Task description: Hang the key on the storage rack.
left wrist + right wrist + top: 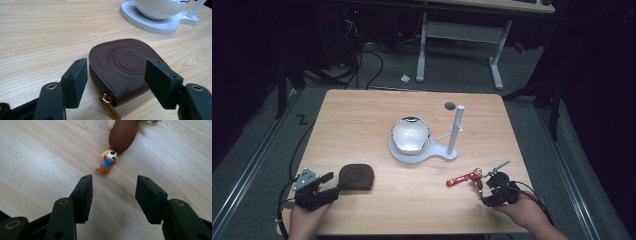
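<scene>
Resting by the tabletop's near edge, both tongs gape, gripping nothing.
Left tongs [113, 82] flank a brown zipped pouch [122, 72]; right tongs [113, 198] sit just short of a cowboy figurine [117, 143]; a white bowl [410, 134] sits on its stand [447, 152] mid-tabletop [362, 115].

We see a brown leather coin pouch [125, 72] lying flat at seven o'clock, zipped. We see a small cowboy figure keychain [117, 145] lying flat at five o'clock.

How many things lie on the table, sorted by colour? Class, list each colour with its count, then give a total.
Brown: 1, the pouch
White: 2, the bowl and the stand under it
Multicoloured: 1, the cowboy keychain
Total: 4
</scene>
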`<state>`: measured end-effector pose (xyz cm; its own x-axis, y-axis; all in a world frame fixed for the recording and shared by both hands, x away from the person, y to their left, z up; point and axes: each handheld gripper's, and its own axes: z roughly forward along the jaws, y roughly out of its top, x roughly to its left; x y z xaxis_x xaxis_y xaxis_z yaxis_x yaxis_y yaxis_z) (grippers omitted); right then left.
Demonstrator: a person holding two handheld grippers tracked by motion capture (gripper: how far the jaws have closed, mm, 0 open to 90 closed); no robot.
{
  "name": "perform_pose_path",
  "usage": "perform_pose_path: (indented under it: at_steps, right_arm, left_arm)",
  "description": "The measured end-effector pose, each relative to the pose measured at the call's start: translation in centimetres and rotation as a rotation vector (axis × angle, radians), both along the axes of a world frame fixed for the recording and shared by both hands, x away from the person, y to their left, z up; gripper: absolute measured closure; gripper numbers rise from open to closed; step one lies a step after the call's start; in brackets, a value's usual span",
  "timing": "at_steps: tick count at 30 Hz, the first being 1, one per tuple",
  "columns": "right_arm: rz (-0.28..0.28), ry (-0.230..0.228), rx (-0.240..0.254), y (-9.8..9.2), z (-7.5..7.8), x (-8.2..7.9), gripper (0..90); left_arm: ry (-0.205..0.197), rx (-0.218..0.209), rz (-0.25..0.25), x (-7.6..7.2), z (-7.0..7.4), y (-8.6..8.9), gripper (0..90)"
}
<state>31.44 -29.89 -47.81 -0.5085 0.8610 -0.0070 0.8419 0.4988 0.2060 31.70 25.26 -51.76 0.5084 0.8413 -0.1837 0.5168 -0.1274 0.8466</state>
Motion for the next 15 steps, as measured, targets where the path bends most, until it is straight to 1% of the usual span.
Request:
perform_pose_path:
  at_steps: [1, 4, 8, 11, 13, 15]
  right_arm:
    - [-0.001, 0.012, -0.008, 0.2, 0.0, 0.1, 48.0]
    - [0.013, 0.021, -0.018, 0.7, 0.1, 0.4, 47.9]
    - [0.017, 0.020, -0.030, 1.1, 0.2, 0.9, 47.9]
    - [-0.003, 0.012, -0.025, 1.5, 0.2, 1.7, 49.2]
    - [-0.005, 0.014, -0.023, 1.6, 0.3, 1.9, 49.5]
    - [-0.007, 0.011, -0.027, 2.0, 0.2, 2.5, 49.9]
  left_arm:
    - [0.001, 0.000, -0.001, 0.0, 0.0, 0.0, 34.9]
    - [0.002, -0.001, -0.004, 0.0, 0.0, 0.0, 34.9]
    - [0.004, -0.002, -0.005, 0.0, -0.1, 0.0, 34.9]
    - [0.004, -0.004, -0.005, 0.0, -0.1, 0.0, 34.9]
    - [0.005, -0.004, -0.005, 0.0, -0.1, -0.1, 35.0]
    - [0.007, -0.003, -0.007, 0.0, -0.2, 0.0, 35.0]
